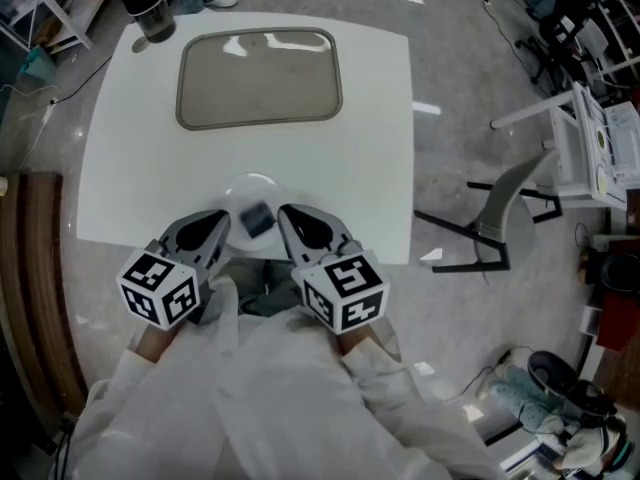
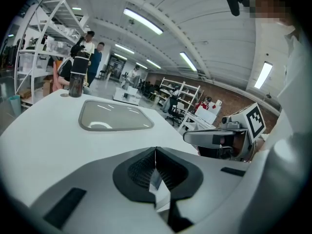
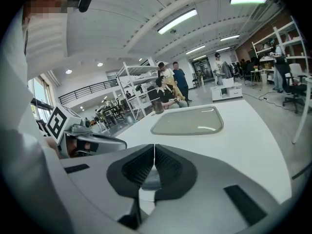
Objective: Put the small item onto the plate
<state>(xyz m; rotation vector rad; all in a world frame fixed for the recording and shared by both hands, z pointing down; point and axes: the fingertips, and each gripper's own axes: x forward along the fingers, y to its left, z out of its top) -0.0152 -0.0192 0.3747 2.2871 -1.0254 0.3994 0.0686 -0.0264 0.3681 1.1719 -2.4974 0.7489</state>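
Observation:
On the white table (image 1: 120, 158), a pale round plate (image 1: 243, 187) lies near the front edge and is hard to tell from the tabletop. A small dark grey item (image 1: 258, 219) shows blurred on it, whether it rests on the plate I cannot tell. My left gripper (image 1: 221, 220) sits just left of the item and my right gripper (image 1: 284, 212) just right of it. Both are shut with nothing between the jaws. In the left gripper view the left gripper (image 2: 155, 150) has its jaws closed together; the right gripper (image 3: 154, 148) looks the same in its own view. Neither gripper view shows the plate or the item.
A large shallow beige tray (image 1: 260, 80) lies on the far half of the table. A dark tumbler (image 1: 145, 4) stands at the far left corner. A grey chair (image 1: 500, 218) stands on the floor to the right. People (image 2: 90, 52) stand beyond the table.

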